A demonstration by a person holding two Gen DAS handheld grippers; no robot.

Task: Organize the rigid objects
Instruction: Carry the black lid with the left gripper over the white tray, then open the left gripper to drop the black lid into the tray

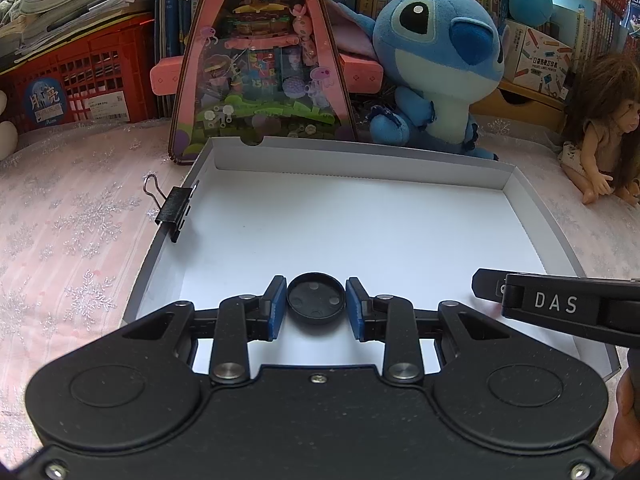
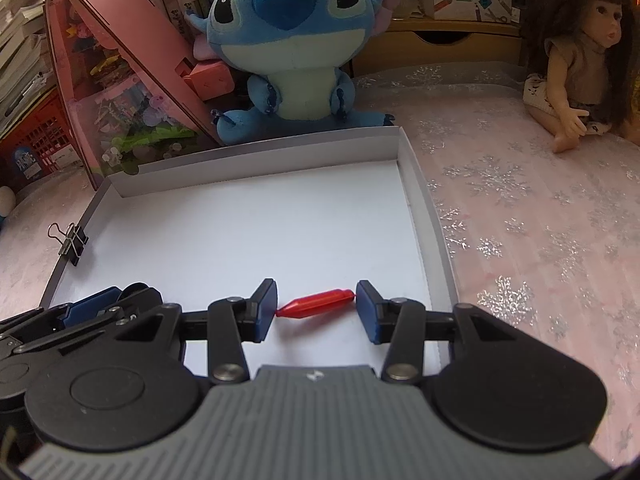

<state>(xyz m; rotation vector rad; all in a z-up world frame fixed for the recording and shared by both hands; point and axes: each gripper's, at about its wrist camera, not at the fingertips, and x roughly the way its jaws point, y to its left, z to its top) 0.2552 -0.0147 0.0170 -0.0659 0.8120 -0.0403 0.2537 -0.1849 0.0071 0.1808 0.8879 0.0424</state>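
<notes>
Gripping 1 black cap [image 1: 316, 304], left hand-held gripper [image 1: 316, 306]; right hand-held gripper [image 2: 316, 308] clamps 1 red peg [image 2: 316, 303].

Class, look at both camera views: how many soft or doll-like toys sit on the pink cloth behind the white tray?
2. The blue plush toy sits just behind the tray's far edge, beside the pink house-shaped box. The long-haired doll sits further right, apart from the tray. Others may be outside the views.

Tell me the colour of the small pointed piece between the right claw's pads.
Red. The pointed piece shows best in the right wrist view, over the white box.
</notes>
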